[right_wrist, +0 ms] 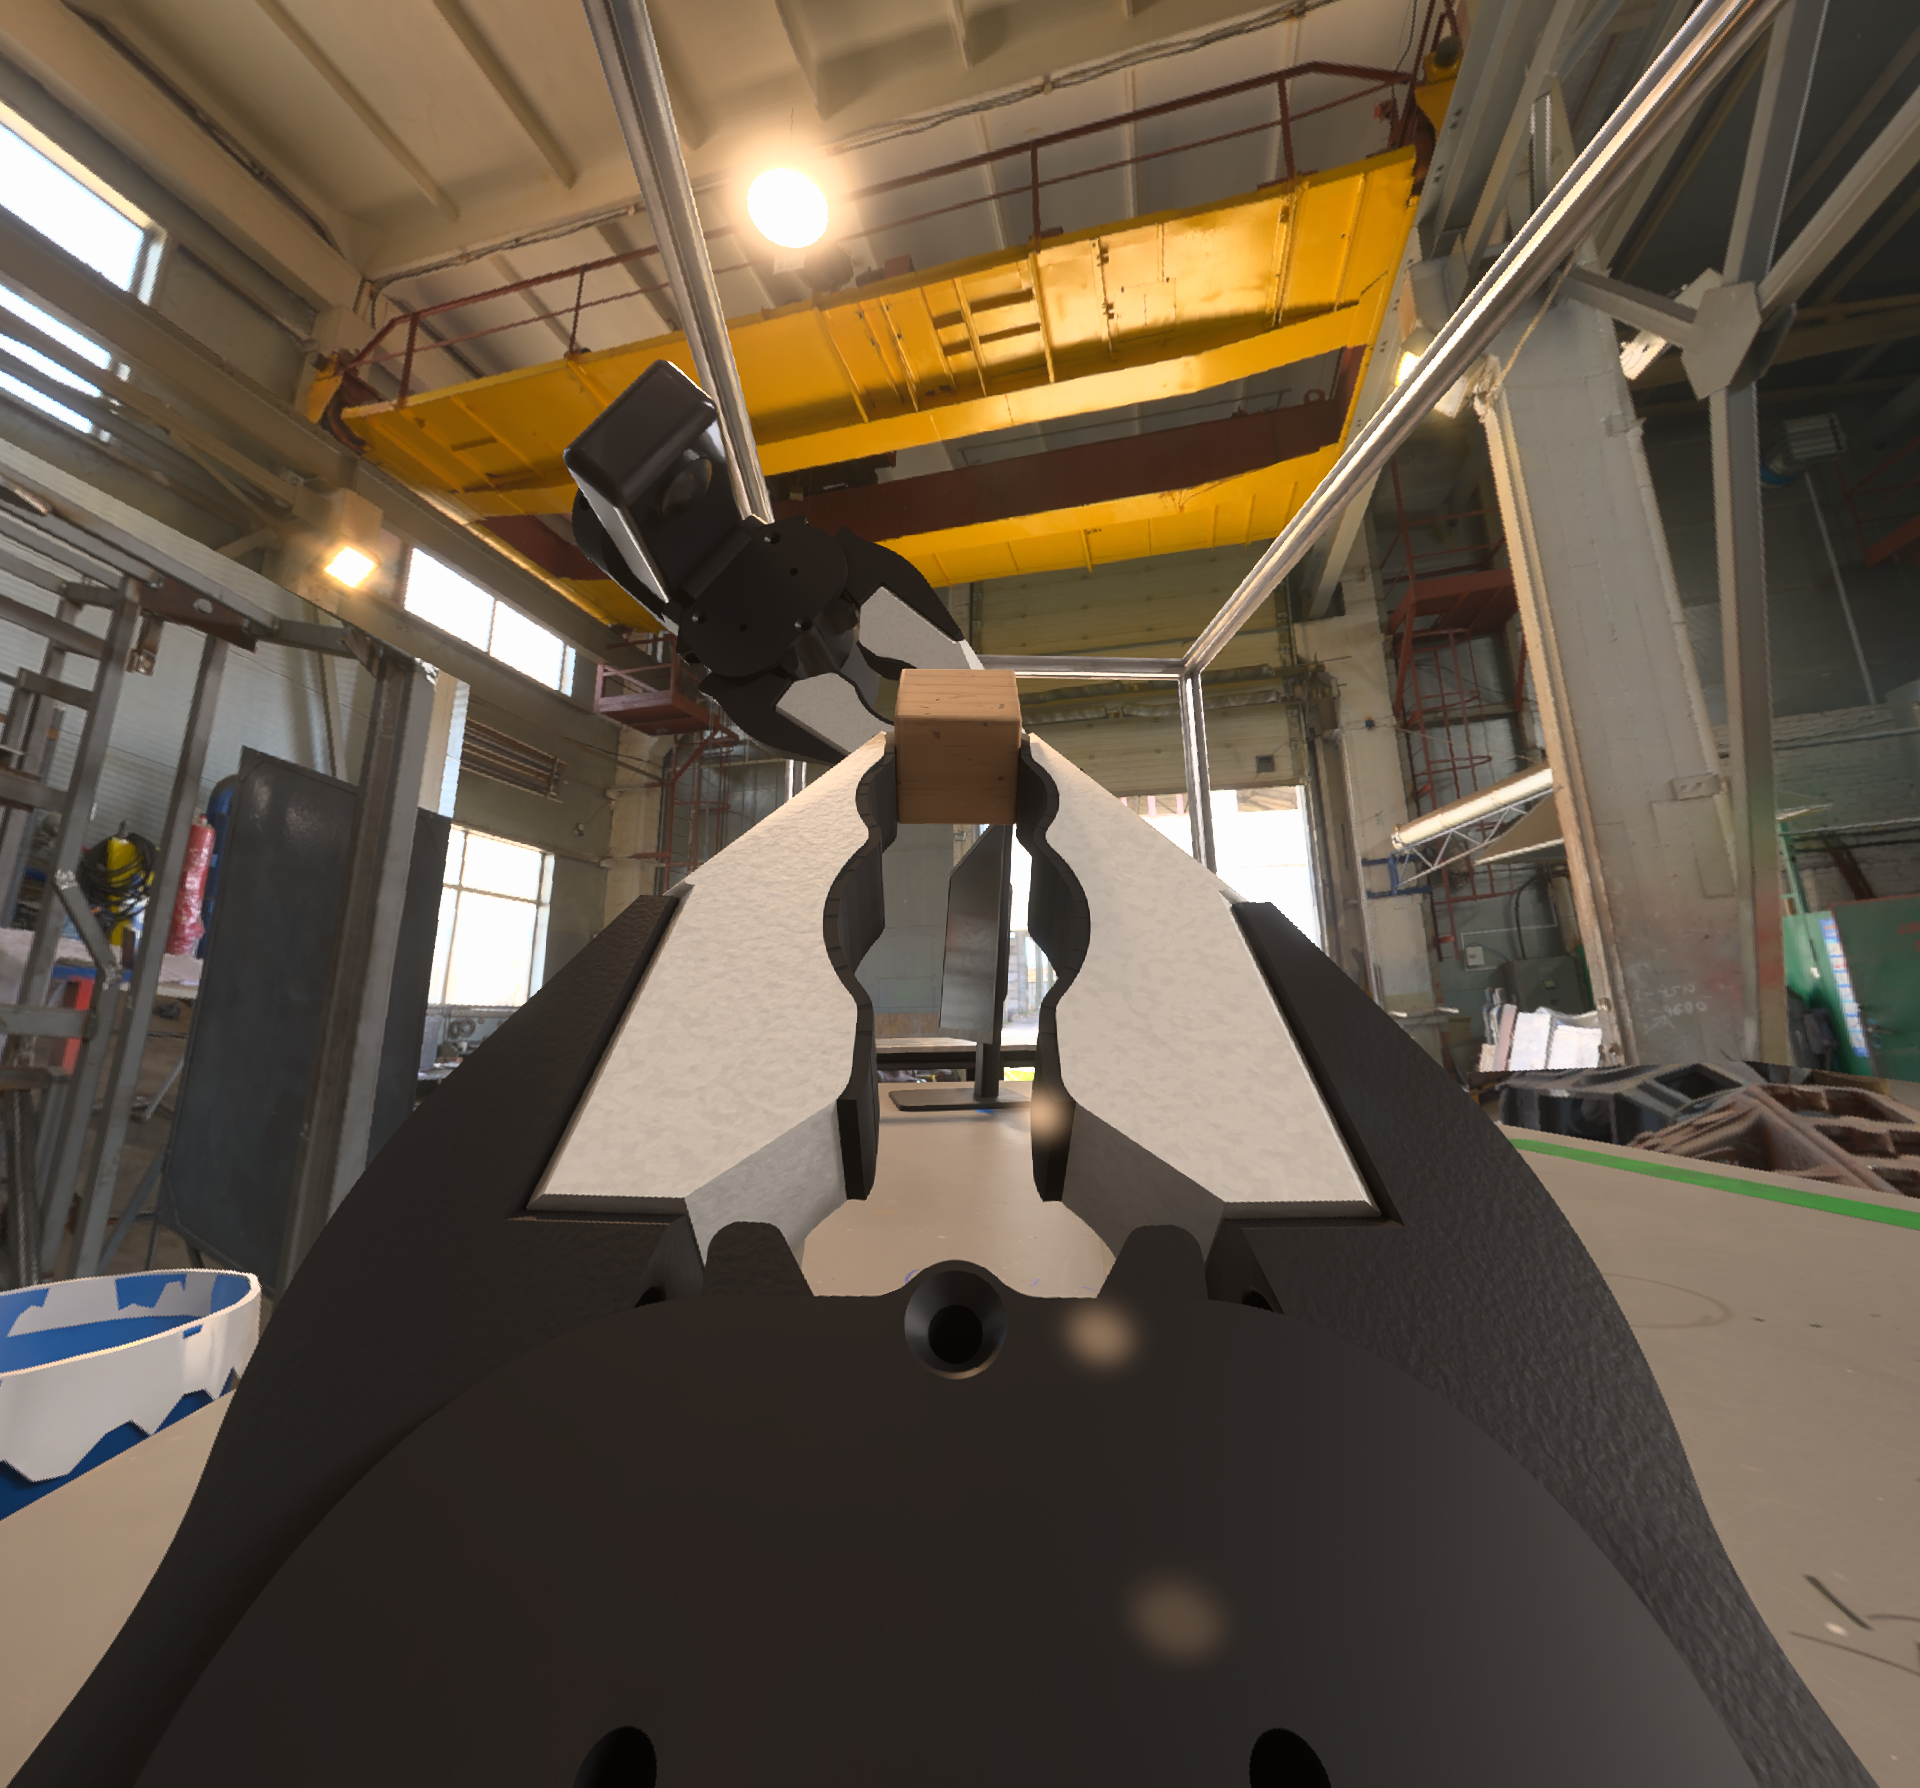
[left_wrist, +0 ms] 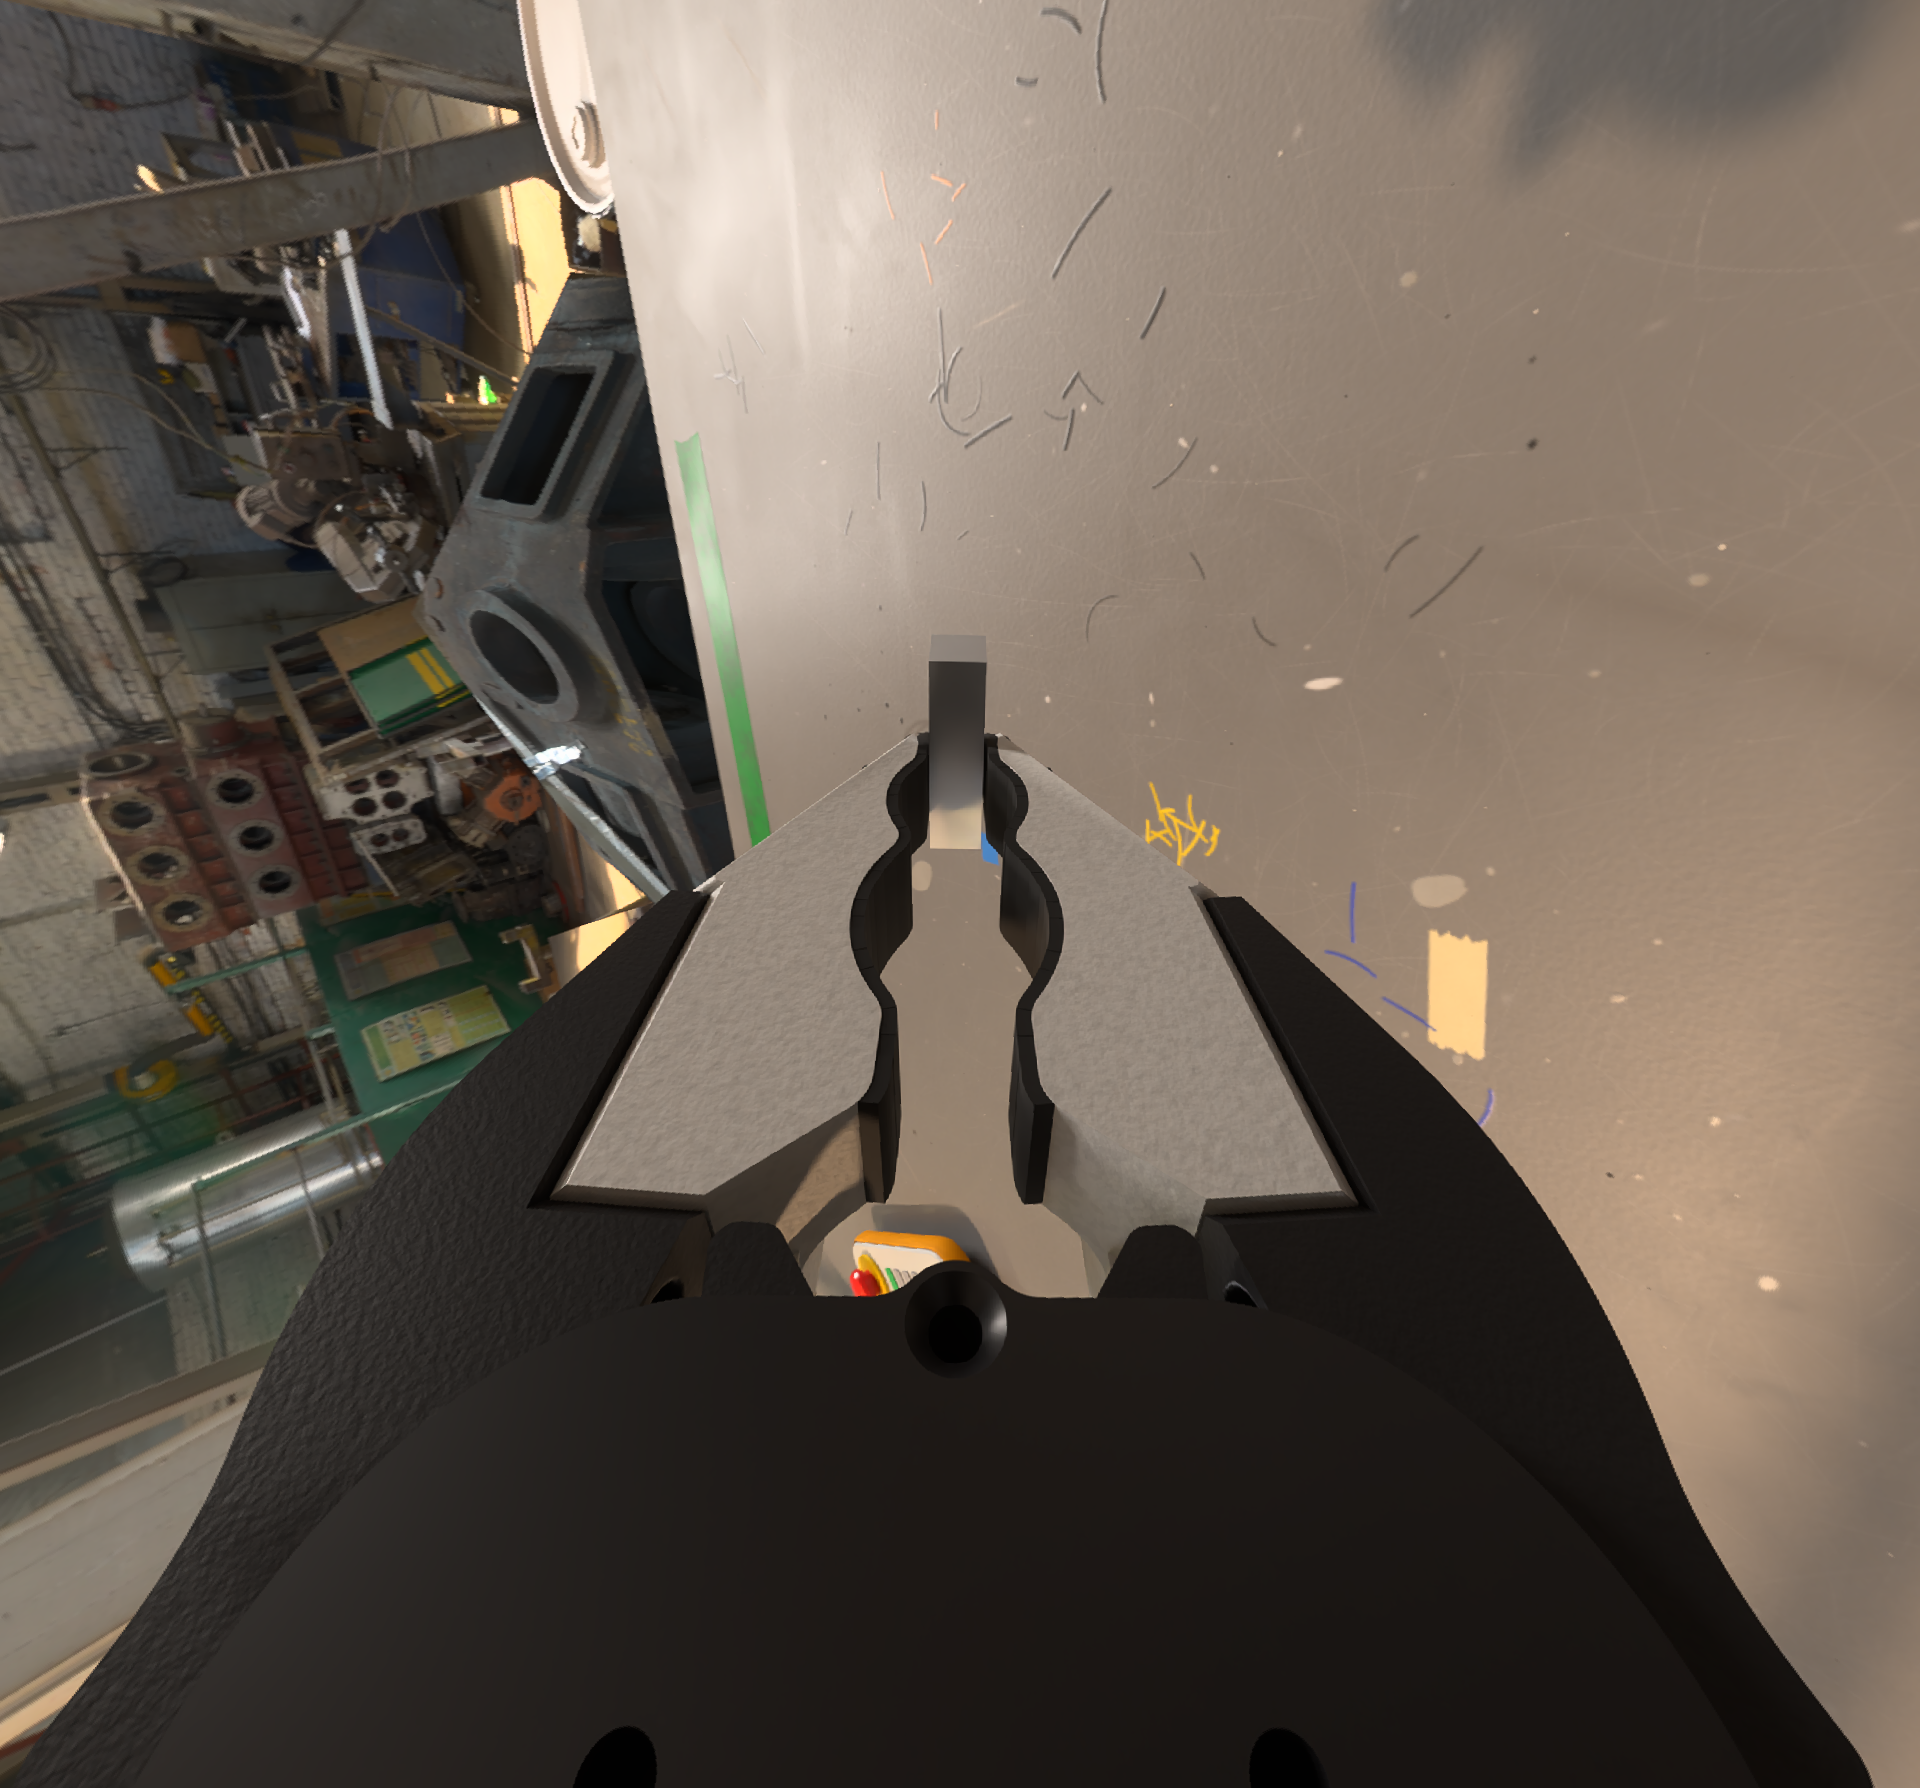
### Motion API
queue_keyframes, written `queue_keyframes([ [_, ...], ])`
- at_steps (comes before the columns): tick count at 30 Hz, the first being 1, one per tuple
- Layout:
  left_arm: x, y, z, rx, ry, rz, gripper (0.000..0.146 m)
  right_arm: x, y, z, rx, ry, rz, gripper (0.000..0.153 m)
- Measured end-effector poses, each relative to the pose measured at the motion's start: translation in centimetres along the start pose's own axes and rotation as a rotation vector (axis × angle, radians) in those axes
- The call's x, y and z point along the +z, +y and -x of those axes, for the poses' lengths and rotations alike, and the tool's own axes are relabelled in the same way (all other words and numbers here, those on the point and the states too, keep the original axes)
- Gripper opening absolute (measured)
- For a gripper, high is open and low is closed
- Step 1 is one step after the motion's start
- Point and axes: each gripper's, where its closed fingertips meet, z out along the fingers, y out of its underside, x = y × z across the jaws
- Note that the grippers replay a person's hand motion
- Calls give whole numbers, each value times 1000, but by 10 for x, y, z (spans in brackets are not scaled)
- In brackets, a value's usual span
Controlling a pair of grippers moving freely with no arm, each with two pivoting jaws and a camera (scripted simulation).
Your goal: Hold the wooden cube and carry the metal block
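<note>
In the left wrist view my left gripper [left_wrist: 957,751] is shut on a narrow grey metal block [left_wrist: 956,741], which sticks out past the fingertips above the scratched beige table [left_wrist: 1351,388]. In the right wrist view my right gripper [right_wrist: 956,751] is shut on a light wooden cube [right_wrist: 956,746], held up in the air between the fingertips. The left gripper also shows in the right wrist view [right_wrist: 769,595], higher and to the left, just behind the cube; the metal block is hidden there.
A blue and white bowl [right_wrist: 114,1364] stands on the table at the right gripper's left. A dark monitor on a stand [right_wrist: 971,969] is ahead on the table. Green tape [right_wrist: 1704,1182] marks the table edge. A yellow tape patch [left_wrist: 1457,990] and a small yellow and red object [left_wrist: 899,1260] lie below the left gripper.
</note>
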Motion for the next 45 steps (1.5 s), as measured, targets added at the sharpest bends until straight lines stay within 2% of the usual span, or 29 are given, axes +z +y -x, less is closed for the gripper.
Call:
queue_keyframes([
  [10, -8, -3, 3, 110, -130, 71, 9, 0, 0, -1, 7, 2, 1, 21],
  [17, -9, -3, 0, 130, -114, 91, 9, 0, 1, 1, 9, -7, 3, 21],
  [25, -11, -3, 3, 167, -172, 107, 9, 1, 2, 4, 26, -32, 4, 21],
  [36, -7, 0, -1, 145, -158, 145, 9, 2, 4, 4, 5, -26, 24, 21],
  [41, -11, -4, -2, 120, -146, 93, 9, 1, 2, 2, 6, -11, 12, 21],
  [45, -11, -8, -8, 15, -31, -30, 9, -2, -3, 2, 40, -21, -26, 21],
])
